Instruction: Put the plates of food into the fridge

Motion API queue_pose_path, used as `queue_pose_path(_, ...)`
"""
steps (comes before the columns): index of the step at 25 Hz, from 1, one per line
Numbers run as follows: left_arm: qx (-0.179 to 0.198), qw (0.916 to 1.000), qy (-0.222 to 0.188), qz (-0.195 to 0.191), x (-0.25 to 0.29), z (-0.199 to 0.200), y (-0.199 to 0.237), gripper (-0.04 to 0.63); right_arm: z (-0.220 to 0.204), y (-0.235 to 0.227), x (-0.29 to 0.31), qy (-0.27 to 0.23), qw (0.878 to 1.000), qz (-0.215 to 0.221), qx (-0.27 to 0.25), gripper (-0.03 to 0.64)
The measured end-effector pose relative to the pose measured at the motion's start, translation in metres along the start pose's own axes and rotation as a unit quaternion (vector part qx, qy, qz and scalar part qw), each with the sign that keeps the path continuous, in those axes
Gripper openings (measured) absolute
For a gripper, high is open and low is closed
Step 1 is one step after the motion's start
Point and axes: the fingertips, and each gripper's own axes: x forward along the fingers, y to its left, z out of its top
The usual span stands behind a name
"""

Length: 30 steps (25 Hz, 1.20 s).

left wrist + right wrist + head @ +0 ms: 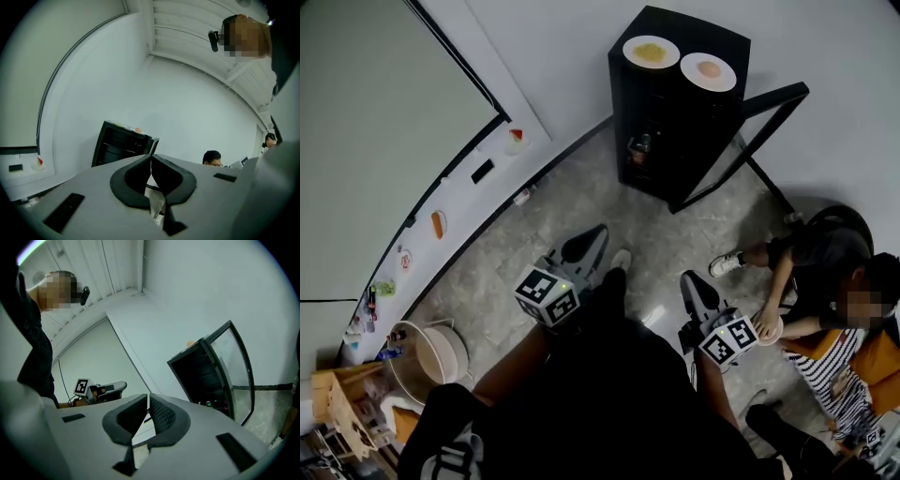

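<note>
A black fridge (675,112) stands by the far wall with its glass door (764,131) swung open to the right. Two white plates rest on its top: one with yellow food (651,52), one with pinkish food (709,70). My left gripper (598,231) and right gripper (687,278) are held over the floor, well short of the fridge and pointing toward it. Both are shut with nothing between the jaws. The fridge (119,145) shows beyond the shut left gripper (151,156). In the right gripper view, the open fridge (204,376) lies to the right of the right gripper (148,395).
A seated person (825,281) is close on the right, a hand on a white dish (772,329) beside my right gripper. Toy food lies on a white ledge (459,202) along the left wall. A round basin (436,354) sits at lower left.
</note>
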Motion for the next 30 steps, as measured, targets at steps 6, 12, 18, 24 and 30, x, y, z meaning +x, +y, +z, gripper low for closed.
queue_pose_path(6,-0.021,0.9997,-0.005,-0.012,0.043,0.018,0.036,0.023,0.023,-0.027,0.044,0.005,1.000,-0.013,0.015,0.034)
queue_pose_path(12,-0.021,0.9994,0.014,-0.024,0.081,0.039,0.077,0.023,0.049,-0.053,0.094,-0.003,0.999,-0.033,0.035,0.034)
queue_pose_path(18,-0.027,0.9988,0.013,-0.038,0.118,0.061,0.114,0.023,0.068,-0.072,0.135,-0.004,0.998,-0.047,0.034,0.034)
queue_pose_path(24,-0.030,0.9980,0.017,-0.053,0.148,0.075,0.138,0.023,0.083,-0.094,0.166,-0.015,0.997,-0.062,0.038,0.034)
queue_pose_path(30,-0.030,0.9969,0.025,-0.069,0.172,0.086,0.148,0.023,0.100,-0.106,0.190,-0.026,0.997,-0.061,0.047,0.034)
